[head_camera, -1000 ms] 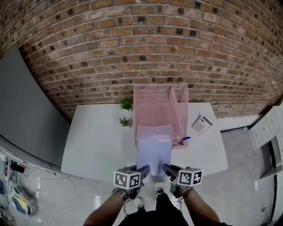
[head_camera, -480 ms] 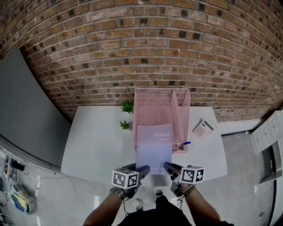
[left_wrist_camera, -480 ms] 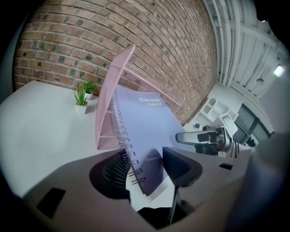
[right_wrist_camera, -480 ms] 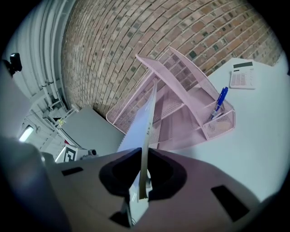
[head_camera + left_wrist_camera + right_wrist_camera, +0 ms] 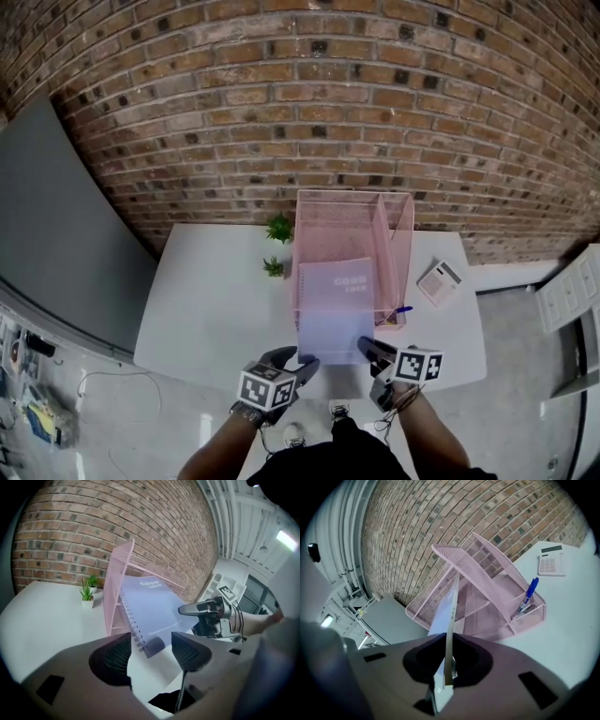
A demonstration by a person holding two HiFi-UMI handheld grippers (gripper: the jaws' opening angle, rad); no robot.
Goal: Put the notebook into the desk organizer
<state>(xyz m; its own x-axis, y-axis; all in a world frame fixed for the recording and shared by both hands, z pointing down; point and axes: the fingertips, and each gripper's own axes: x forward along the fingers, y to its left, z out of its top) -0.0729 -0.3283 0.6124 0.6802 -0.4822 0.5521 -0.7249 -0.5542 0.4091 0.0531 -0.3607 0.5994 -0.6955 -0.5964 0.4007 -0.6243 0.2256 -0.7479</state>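
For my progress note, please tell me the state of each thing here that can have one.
notebook: closed, tilted, far end in the desk organizer, near end out.
desk organizer: upright.
left claw: opening, nothing gripped.
right claw: shut on the notebook's near edge.
pen: leaning in the desk organizer's small cup.

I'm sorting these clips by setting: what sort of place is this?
Likely an office or studio workspace: a white table stands against a brick wall, with a pink mesh desk organizer, a calculator and two small potted plants on it.
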